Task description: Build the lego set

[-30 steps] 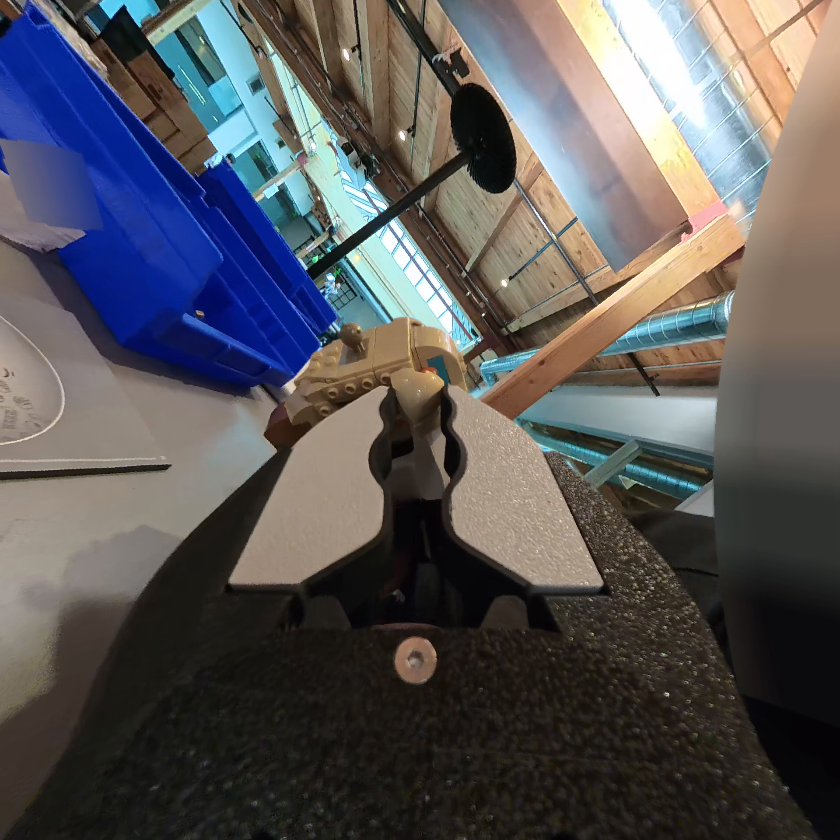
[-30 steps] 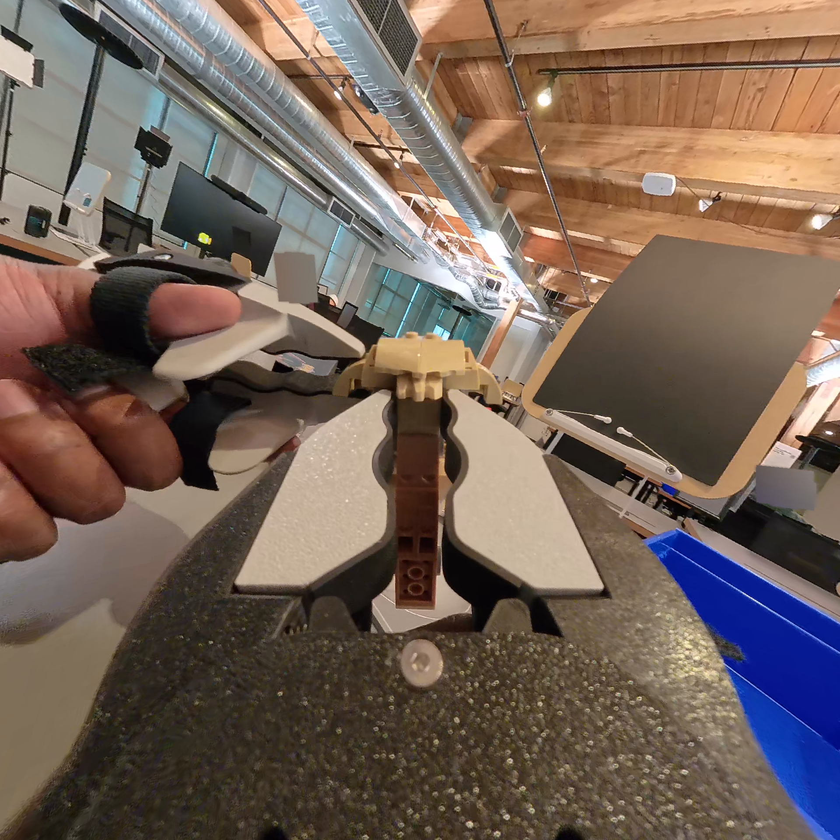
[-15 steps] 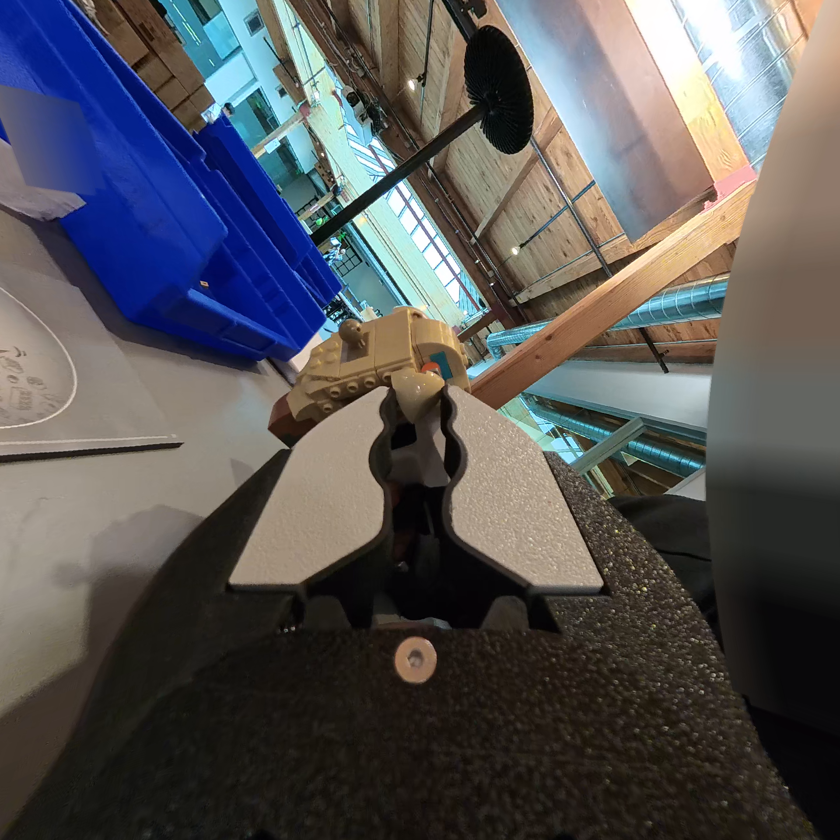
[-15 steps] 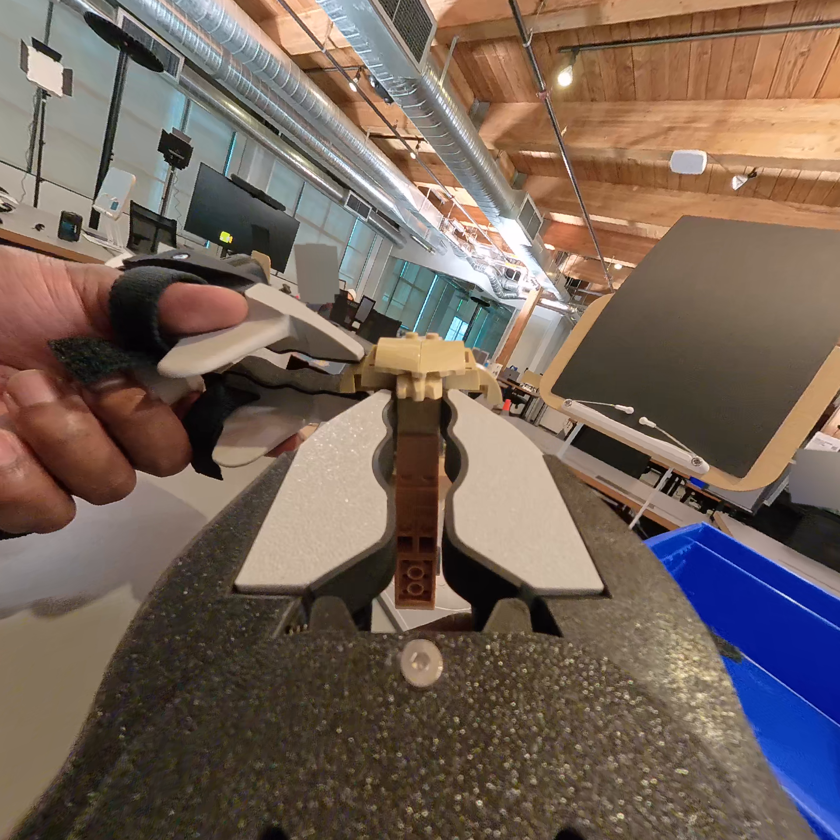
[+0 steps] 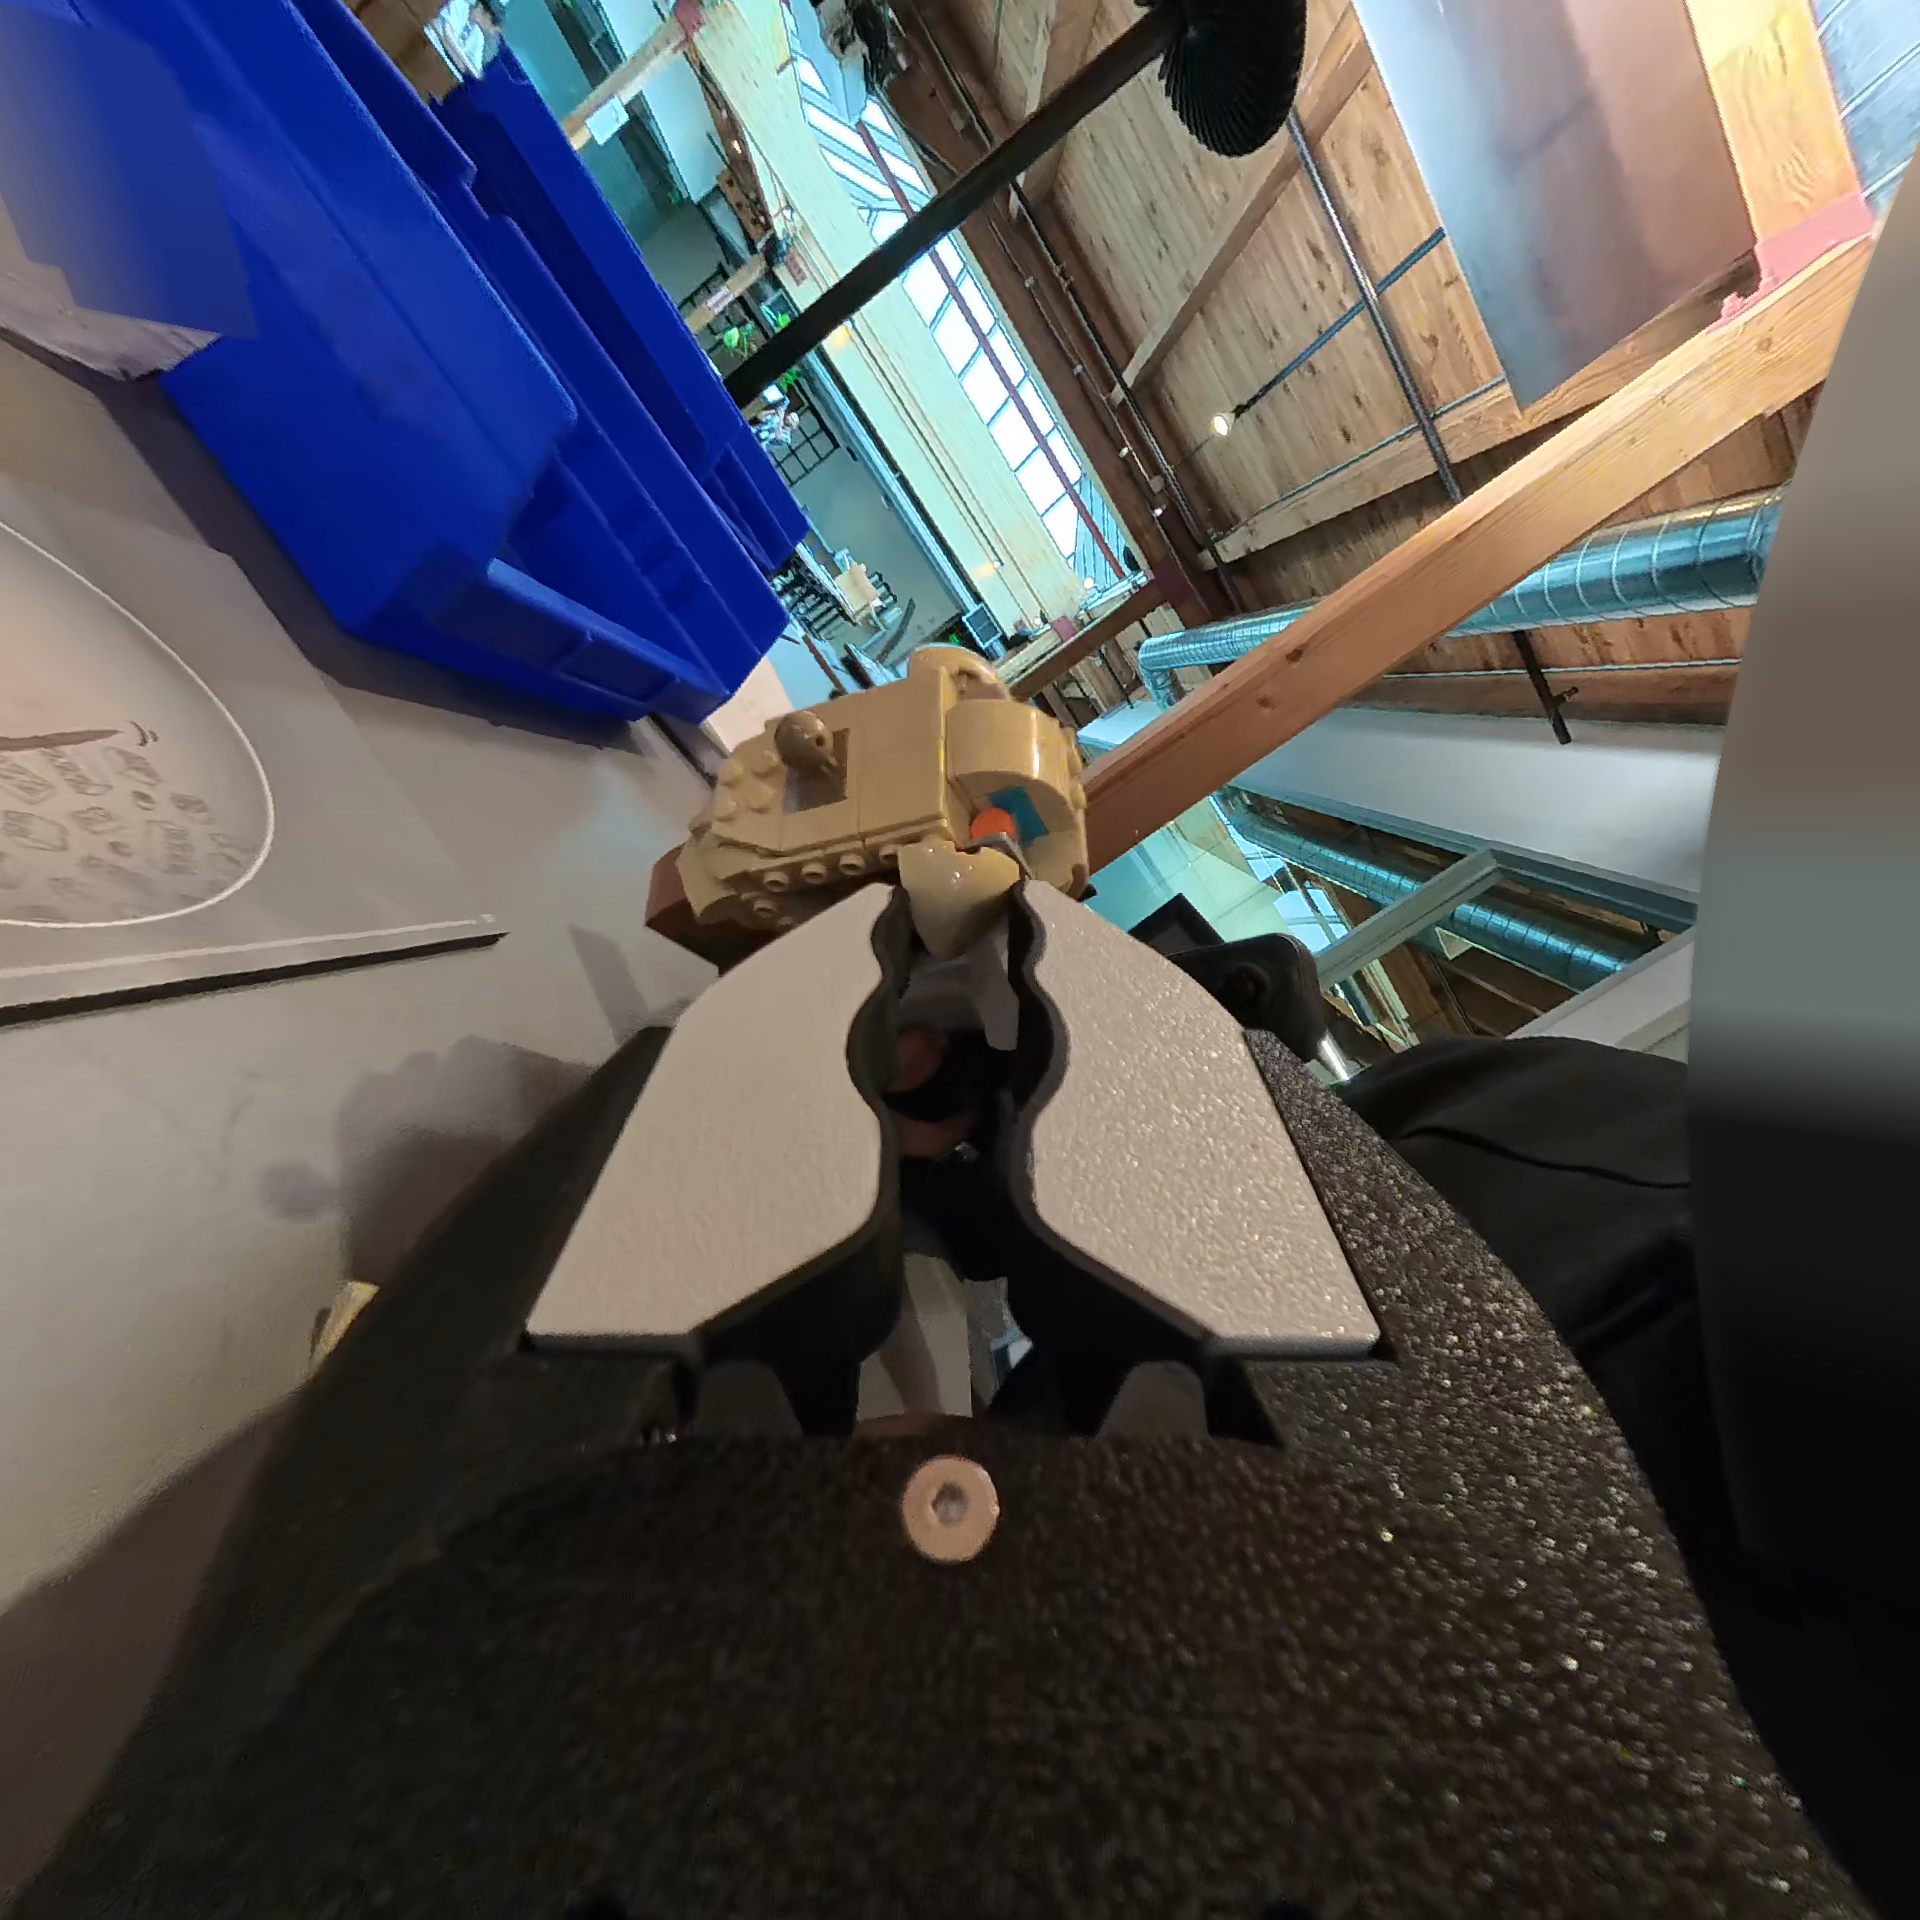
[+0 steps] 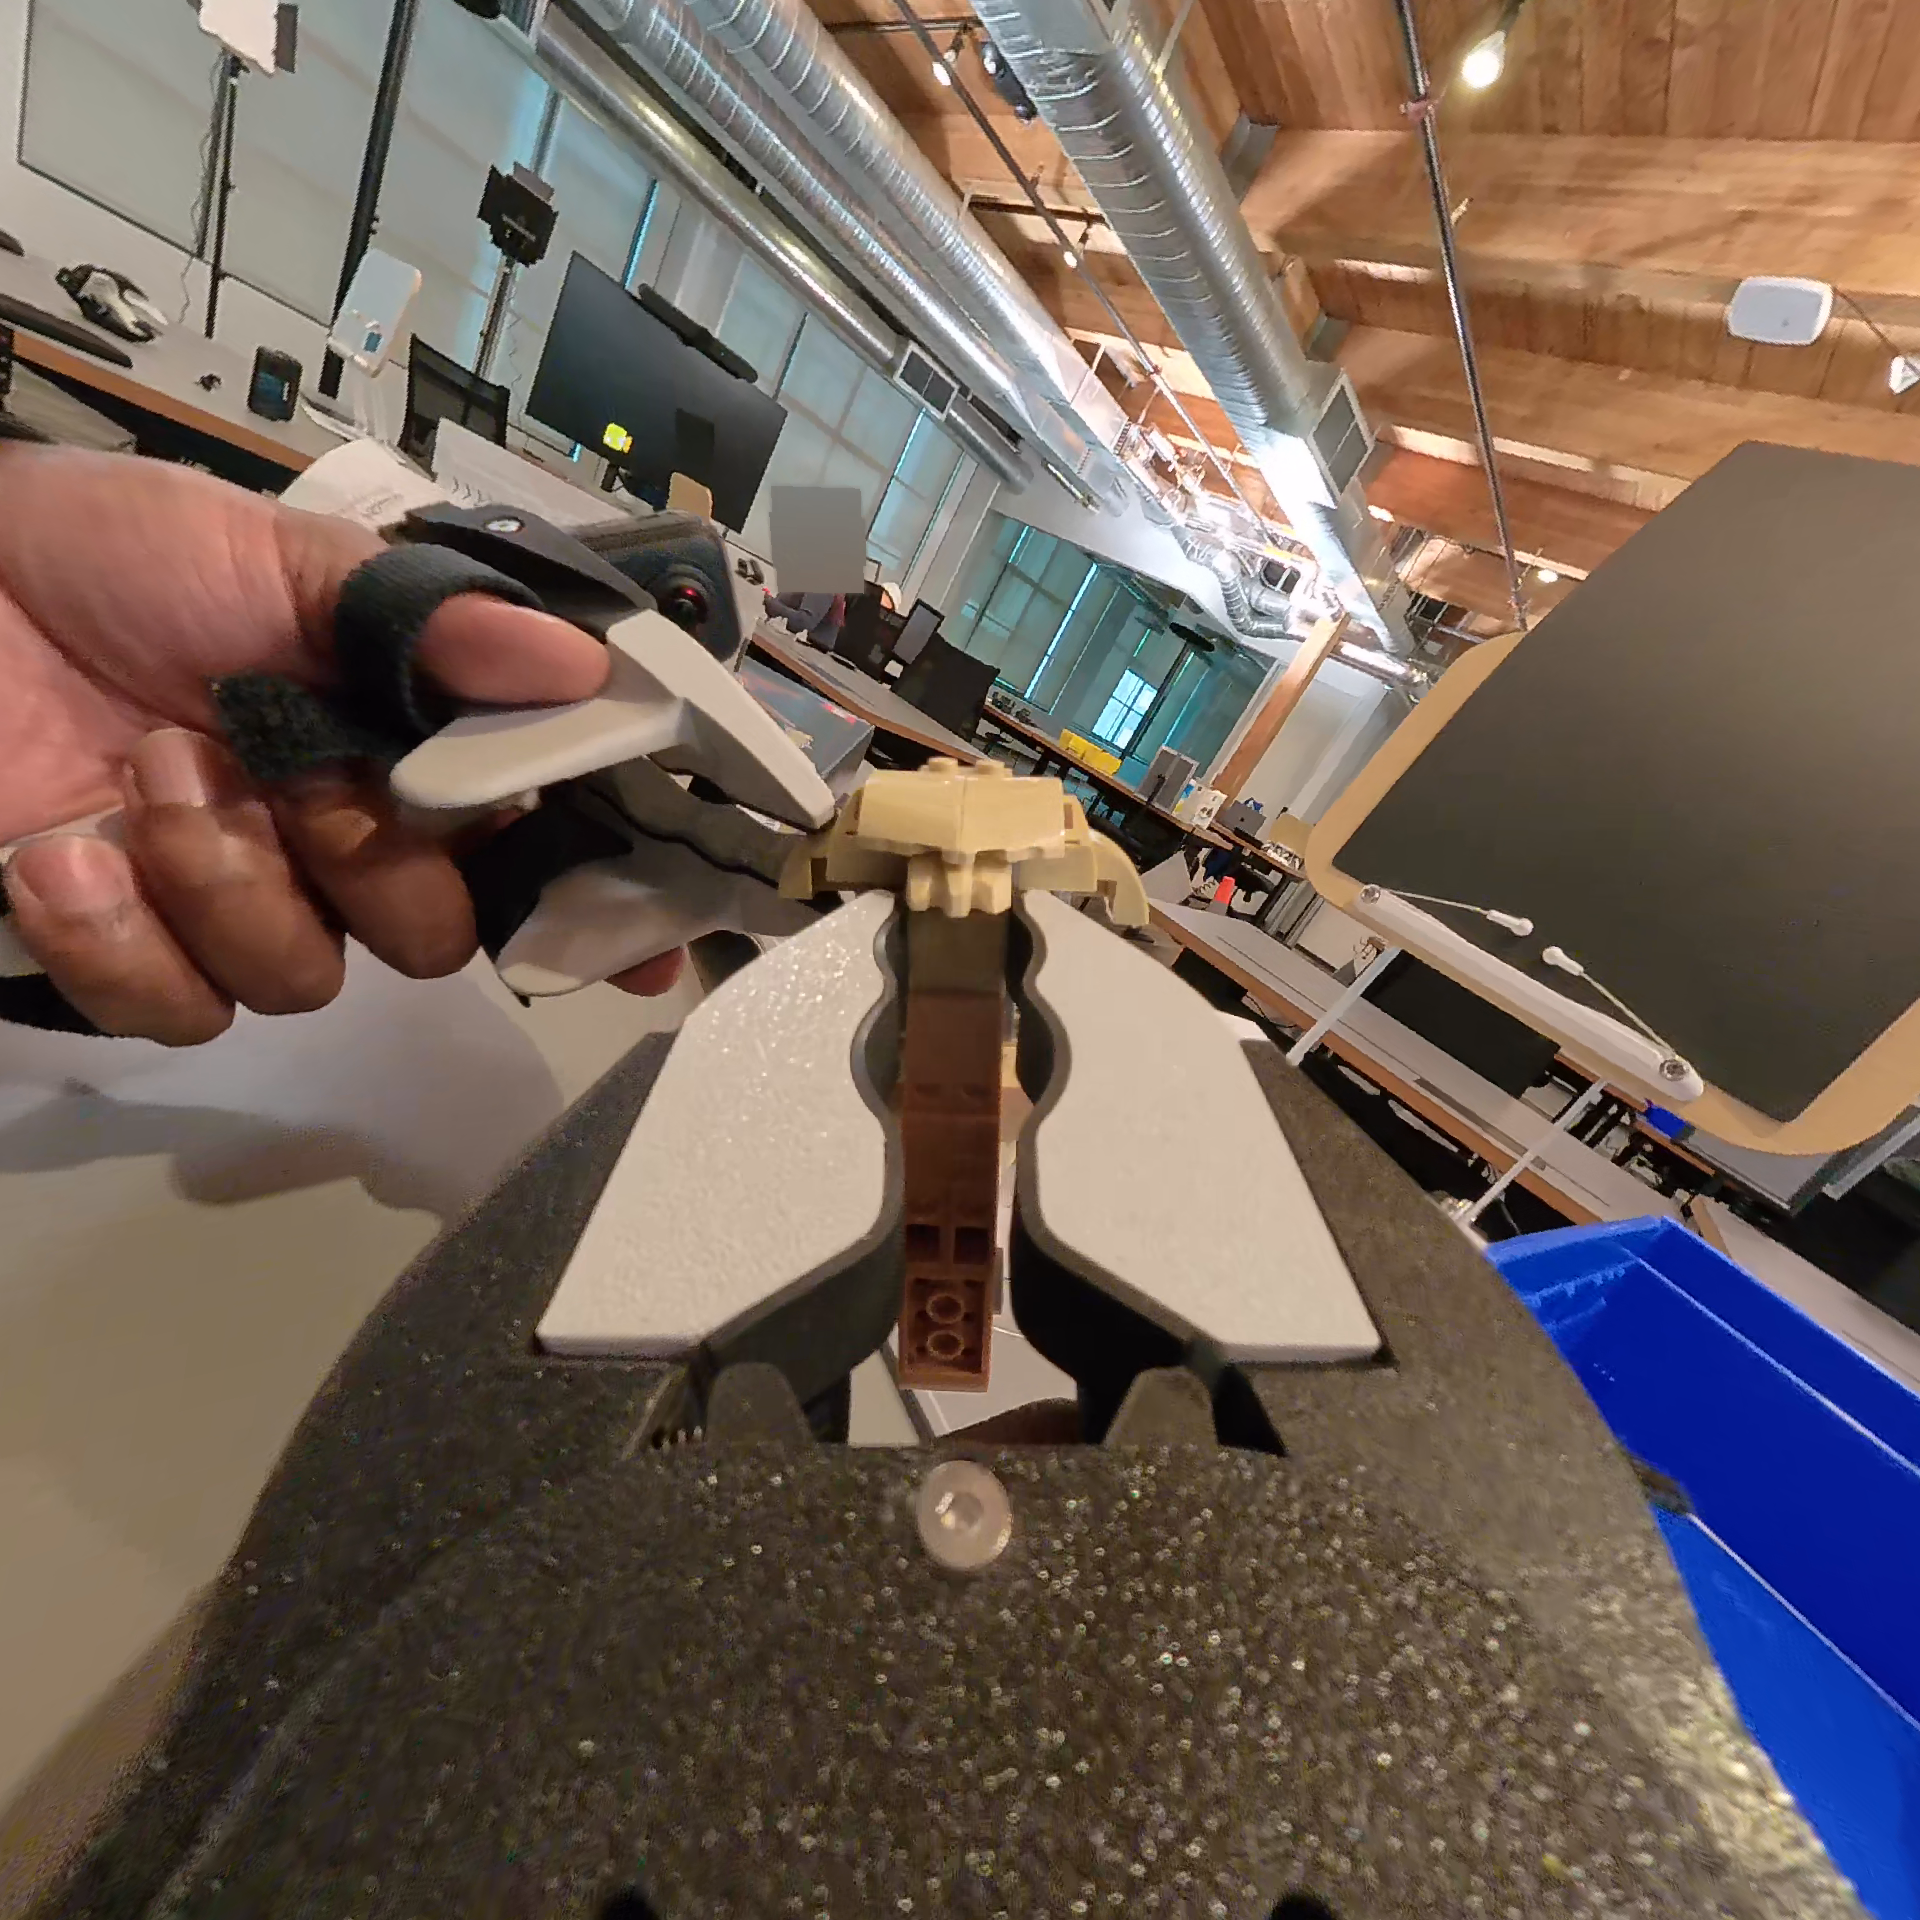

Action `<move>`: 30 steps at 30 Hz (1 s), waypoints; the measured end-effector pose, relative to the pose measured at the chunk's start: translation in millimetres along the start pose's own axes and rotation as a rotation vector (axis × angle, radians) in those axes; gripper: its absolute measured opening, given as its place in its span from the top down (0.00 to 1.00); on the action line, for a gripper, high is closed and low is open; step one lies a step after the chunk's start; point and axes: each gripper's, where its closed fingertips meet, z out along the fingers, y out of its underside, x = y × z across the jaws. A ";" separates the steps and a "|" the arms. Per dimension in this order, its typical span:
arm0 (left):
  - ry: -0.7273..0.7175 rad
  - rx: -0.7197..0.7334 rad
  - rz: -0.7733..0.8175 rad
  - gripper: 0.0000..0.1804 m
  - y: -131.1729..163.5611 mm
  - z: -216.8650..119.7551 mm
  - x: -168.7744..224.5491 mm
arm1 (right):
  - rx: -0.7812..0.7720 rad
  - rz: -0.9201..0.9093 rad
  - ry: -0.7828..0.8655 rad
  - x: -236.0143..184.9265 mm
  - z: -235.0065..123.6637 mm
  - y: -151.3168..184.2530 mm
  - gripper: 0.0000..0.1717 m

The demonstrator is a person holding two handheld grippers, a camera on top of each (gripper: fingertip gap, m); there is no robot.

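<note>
My right tool (image 6: pixel 951 914) clamps the brown stem of the tan brick model (image 6: pixel 961 831), held above the worktop (image 6: pixel 156 1299); my left tool (image 5: pixel 951 914) pinches its tan side piece (image 5: pixel 951 904); I keep both grips firm and aligned.

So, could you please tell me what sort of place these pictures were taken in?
Probably an open-plan workshop or lab: long desks with a large monitor, exposed metal ducting under a timber ceiling, and blue storage bins on the worktable.
</note>
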 end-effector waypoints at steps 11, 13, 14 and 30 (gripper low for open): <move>0.072 -0.060 0.024 0.91 7.2 2.6 2.6 | 0.016 -0.080 -0.050 -1.3 -5.8 -1.0 0.90; 0.079 -0.053 0.037 0.91 7.3 2.7 2.4 | -0.001 -0.109 -0.035 -1.1 -5.6 0.8 0.90; 0.083 -0.050 0.049 0.91 7.3 2.6 2.7 | 0.000 -0.110 -0.034 -1.2 -5.7 0.3 0.90; 0.113 -0.082 0.109 0.91 11.0 1.2 7.6 | 0.042 -0.115 -0.062 -3.9 -10.3 -7.1 0.90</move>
